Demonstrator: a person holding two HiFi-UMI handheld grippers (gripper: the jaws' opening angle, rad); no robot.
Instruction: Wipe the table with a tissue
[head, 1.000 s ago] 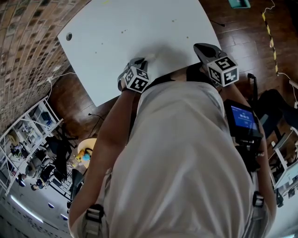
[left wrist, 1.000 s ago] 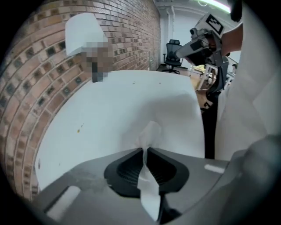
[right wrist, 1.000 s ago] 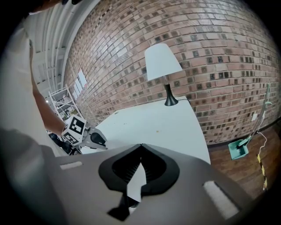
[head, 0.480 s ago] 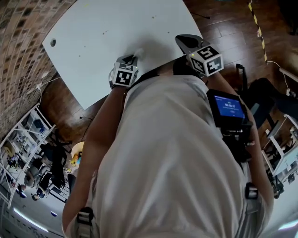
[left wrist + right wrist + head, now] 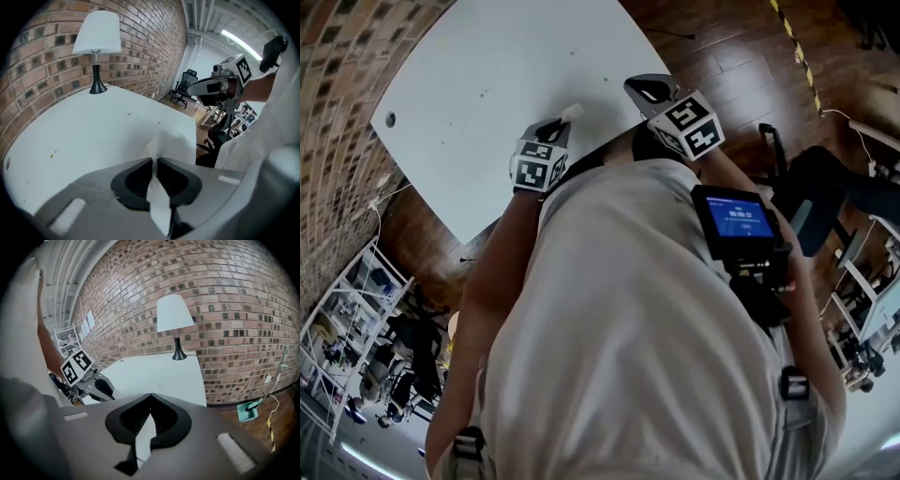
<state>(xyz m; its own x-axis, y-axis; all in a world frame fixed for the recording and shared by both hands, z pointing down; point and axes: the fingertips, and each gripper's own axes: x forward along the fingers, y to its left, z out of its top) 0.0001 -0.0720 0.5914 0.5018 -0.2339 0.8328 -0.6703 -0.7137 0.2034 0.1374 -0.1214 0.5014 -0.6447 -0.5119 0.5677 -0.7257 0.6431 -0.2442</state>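
The tissue [image 5: 168, 143] is being pinched in the left gripper [image 5: 155, 161]. Its two black jaws are squeezing the white paper in the middle. The paper is sticking out both ways: a crumpled puff is poking forward past the tips, and a thin strip is hanging back between the pads. The puff is sitting over the table [image 5: 84, 136], close to the table's near edge (whether it is touching the white top, I cannot tell). The left gripper is pointing down at the table.

The right gripper [image 5: 151, 395] is hanging at the same near edge of the table, further along it and apart from the left one. Its jaws are pressing together at the tips. A white sliver is showing between its pads, and I cannot tell if it is a bit of paper or just the table showing through.

A few small brown specks [image 5: 130, 113] are lying on the table, farther in than the tissue. A lamp [image 5: 96, 47] with a white shade and a black foot is standing at the table's far edge. A brick wall [image 5: 225, 301] is running right behind the table. A wooden floor [image 5: 722, 56] is lying around the table. A small teal box [image 5: 247, 411] is sitting on that floor beside the table, by the wall. The person is standing at the table's near edge, wearing a light shirt [image 5: 647, 328].
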